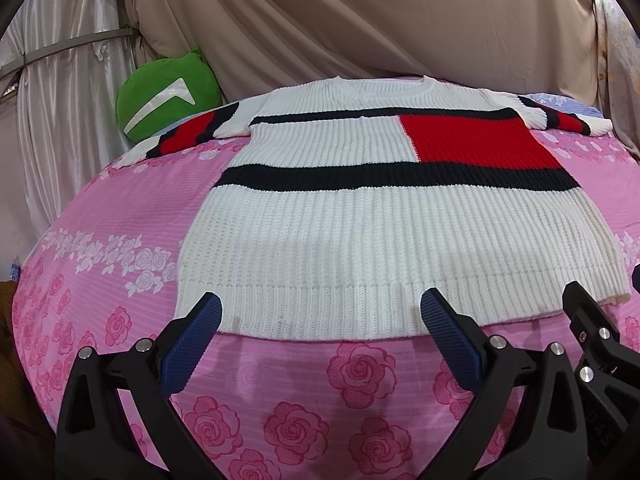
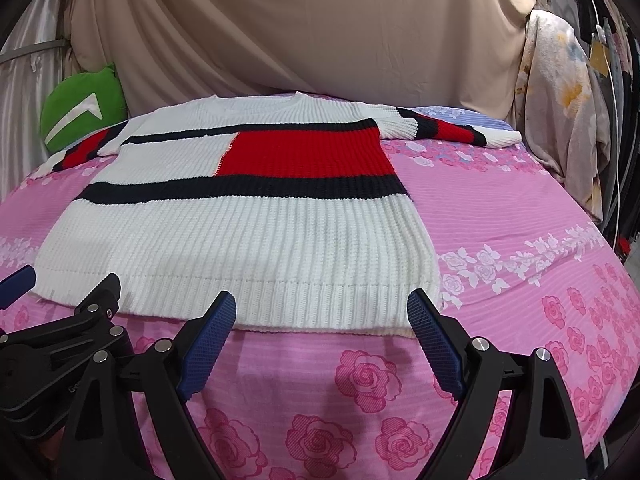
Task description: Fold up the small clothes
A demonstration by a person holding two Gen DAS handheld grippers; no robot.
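A white knit sweater (image 1: 360,232) with dark navy stripes and a red block lies flat and spread out on the pink rose bedsheet (image 1: 280,400), hem toward me, both sleeves out to the sides. It also shows in the right wrist view (image 2: 248,232). My left gripper (image 1: 320,312) is open and empty, its blue pads just over the hem's left part. My right gripper (image 2: 322,312) is open and empty at the hem's right part. Each gripper shows at the edge of the other's view.
A green cushion (image 1: 168,92) rests at the back left against beige drapes (image 1: 360,12). A floral cloth (image 2: 560,112) hangs at the right, with cables and dark items beyond the bed's right edge. Pink sheet (image 2: 520,208) lies bare right of the sweater.
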